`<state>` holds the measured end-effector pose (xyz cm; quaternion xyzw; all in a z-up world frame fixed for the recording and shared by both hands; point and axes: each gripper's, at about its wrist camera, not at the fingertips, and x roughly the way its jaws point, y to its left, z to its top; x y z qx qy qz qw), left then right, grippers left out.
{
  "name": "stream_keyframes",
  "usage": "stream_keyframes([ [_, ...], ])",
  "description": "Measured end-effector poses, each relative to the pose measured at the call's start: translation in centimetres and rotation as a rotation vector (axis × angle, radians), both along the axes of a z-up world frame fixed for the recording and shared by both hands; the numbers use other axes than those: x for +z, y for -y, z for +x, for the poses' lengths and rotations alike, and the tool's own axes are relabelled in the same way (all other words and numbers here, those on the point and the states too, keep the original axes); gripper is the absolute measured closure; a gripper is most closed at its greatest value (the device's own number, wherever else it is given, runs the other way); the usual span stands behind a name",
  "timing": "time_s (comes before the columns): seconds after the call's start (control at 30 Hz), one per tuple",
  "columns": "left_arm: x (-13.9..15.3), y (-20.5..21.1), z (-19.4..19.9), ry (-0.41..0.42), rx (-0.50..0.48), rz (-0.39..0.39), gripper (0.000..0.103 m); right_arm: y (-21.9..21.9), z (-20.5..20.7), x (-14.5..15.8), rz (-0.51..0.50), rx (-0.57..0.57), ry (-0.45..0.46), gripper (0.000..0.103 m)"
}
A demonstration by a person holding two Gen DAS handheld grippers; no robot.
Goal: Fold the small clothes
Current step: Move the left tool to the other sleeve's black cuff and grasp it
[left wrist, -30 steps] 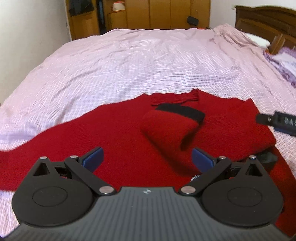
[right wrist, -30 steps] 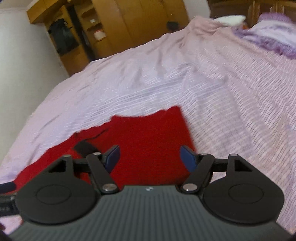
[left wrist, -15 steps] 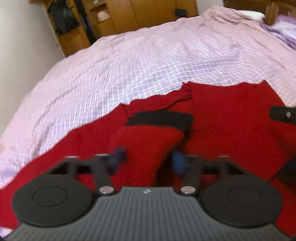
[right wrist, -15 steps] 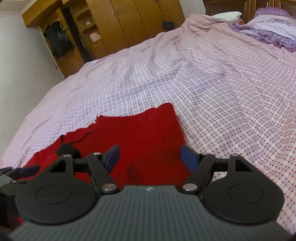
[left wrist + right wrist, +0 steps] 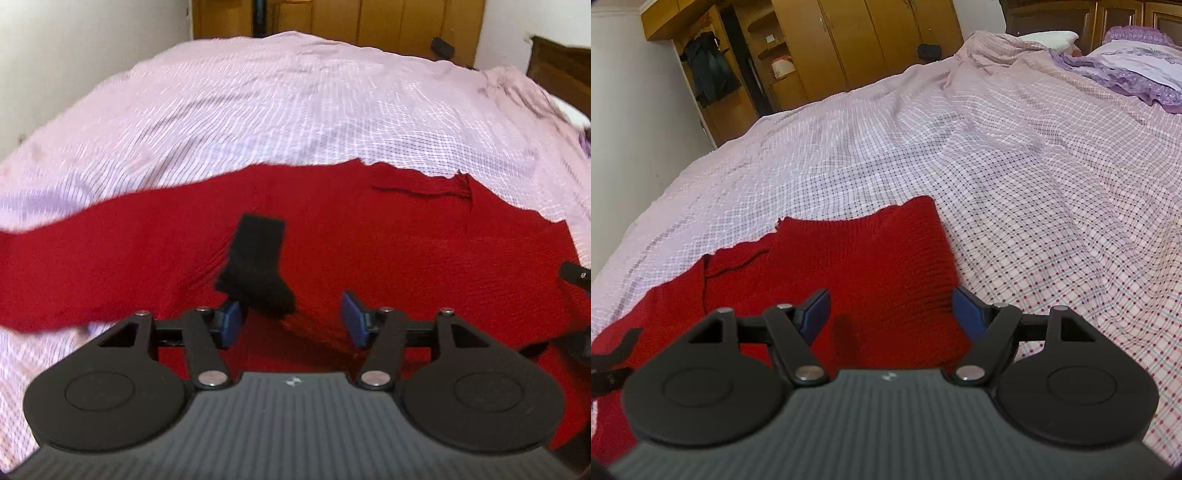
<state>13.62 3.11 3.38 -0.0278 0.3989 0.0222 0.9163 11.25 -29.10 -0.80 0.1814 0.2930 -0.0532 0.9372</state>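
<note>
A red knitted sweater (image 5: 388, 236) lies spread on the bed, one sleeve stretching off to the left. Its black cuff (image 5: 258, 258) is bunched up just ahead of my left gripper (image 5: 291, 319), leaning toward the left pad (image 5: 231, 321). The left jaws are opening and the pads do not press the cuff. My right gripper (image 5: 890, 314) hovers open over the sweater's right-hand edge (image 5: 879, 258), with only flat red knit beneath it. Part of the right gripper (image 5: 576, 275) shows at the left wrist view's right edge.
The bed is covered by a pink checked sheet (image 5: 1015, 177). Purple-frilled pillows (image 5: 1126, 70) and a dark headboard (image 5: 1071, 18) lie at the far right. Wooden wardrobes (image 5: 849, 44) stand beyond the bed, and a small black object (image 5: 929, 50) sits at its far edge.
My left gripper narrowed over the folded sleeve, then widened again while shifting left and lower. The black cuff now sits bunched near the left pad. The right gripper sank slightly.
</note>
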Motion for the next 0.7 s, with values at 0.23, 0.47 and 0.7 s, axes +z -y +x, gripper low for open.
stream_keyframes([
  [0.23, 0.4, -2.8, -1.8, 0.023, 0.019, -0.071, 0.037, -0.4, 0.2, -0.2, -0.022, -0.004, -0.003, 0.028],
  [0.47, -1.4, -3.0, 1.1, -0.009, 0.029, -0.043, 0.036, -0.2, 0.1, -0.2, -0.015, -0.003, 0.002, 0.028],
  [0.7, -2.1, -1.6, 1.9, 0.040, -0.023, -0.018, 0.070, 1.2, -0.1, -0.4, 0.076, -0.052, 0.033, 0.028],
])
